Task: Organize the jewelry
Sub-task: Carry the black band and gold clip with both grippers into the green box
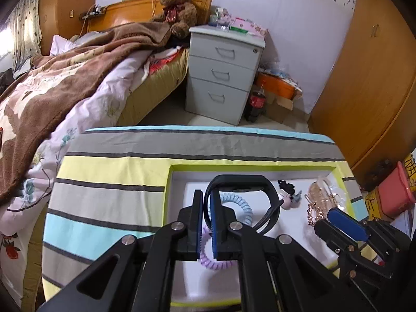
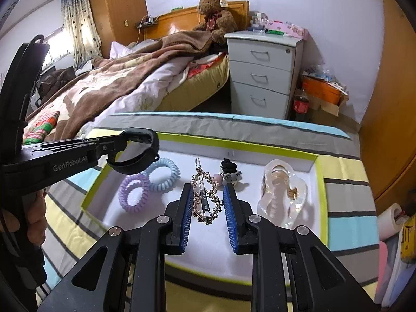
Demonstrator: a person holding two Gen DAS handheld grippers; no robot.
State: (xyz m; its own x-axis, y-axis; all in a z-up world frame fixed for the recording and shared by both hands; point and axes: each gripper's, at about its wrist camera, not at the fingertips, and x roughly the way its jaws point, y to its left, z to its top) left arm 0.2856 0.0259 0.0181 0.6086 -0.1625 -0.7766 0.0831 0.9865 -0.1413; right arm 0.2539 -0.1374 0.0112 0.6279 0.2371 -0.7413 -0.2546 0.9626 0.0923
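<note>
L gripper [image 1: 206,208] is clamped tight on a black band [image 1: 241,182], w/ the strap pinched between its blue pads; from the R cam the same gripper [image 2: 122,143] comes in from the left, holding the band [image 2: 137,153] up in the air over the far-left corner of the tray [image 2: 234,143]. A hand [image 2: 36,223] grips its handle at the left edge.

R gripper [image 2: 208,200] has its jaws part open, nothing pinched. The chain [image 2: 206,195] lies between the pads, w/ a silver clip lying along its middle, and the pads don't seem to touch it. In the L cam the R gripper [image 1: 343,223] pokes in from the right beside the chain [image 1: 316,205].

Tray is white inside w/ a lime-green rim, sitting on a striped cloth [image 2: 260,127]. In it, left to right: purple coil tie [image 2: 132,192] touching a blue coil tie [image 2: 163,174], then the chain, a small charm [image 2: 228,173] w/ black, pink & grey bits just behind it, and a clear claw clip [image 2: 283,195] well to the right.

Beyond the cloth: an unmade bed [image 2: 124,83] w/ a brown blanket, a teddy [image 2: 215,13] at the headboard, a grey 3-drawer cabinet [image 2: 262,75], and a cola bottle [image 2: 301,104] on the floor beside it.
</note>
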